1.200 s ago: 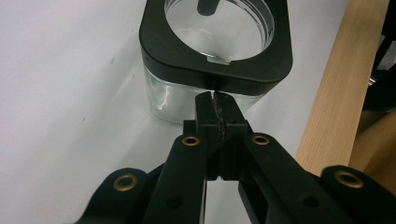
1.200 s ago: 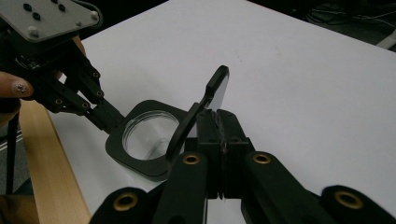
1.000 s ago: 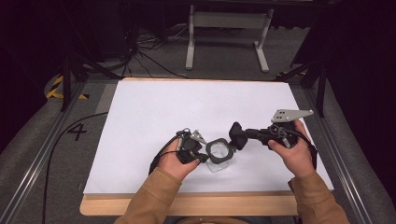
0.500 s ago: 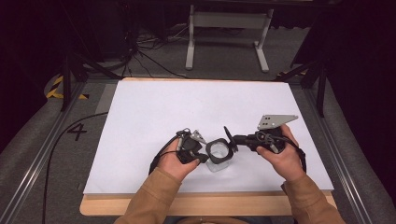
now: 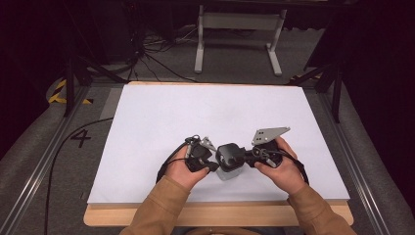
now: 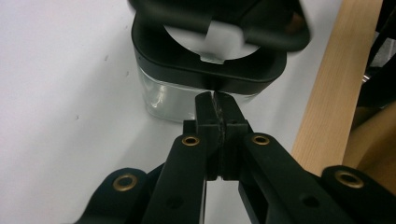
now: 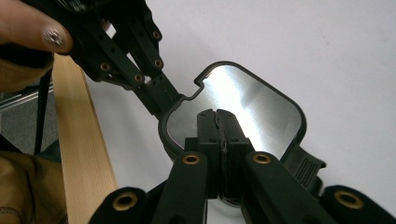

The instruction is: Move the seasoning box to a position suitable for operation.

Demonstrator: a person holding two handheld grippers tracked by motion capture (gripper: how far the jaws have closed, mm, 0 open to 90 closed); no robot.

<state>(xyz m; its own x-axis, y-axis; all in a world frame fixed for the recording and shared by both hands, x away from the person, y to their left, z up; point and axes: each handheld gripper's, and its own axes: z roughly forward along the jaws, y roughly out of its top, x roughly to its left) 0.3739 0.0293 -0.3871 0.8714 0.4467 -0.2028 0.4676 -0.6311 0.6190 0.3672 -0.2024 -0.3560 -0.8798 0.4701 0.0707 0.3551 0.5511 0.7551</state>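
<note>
both grippers — left gripper, right gripper — pinch the container, jaws closed.

Right tongs moved left over the container.

Both grippers at black-lidded container

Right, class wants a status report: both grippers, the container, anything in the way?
Left hand-held gripper shut, tips at the black rim of the clear container. Right hand-held gripper shut on the container's black lid. White table around them bare.
</note>
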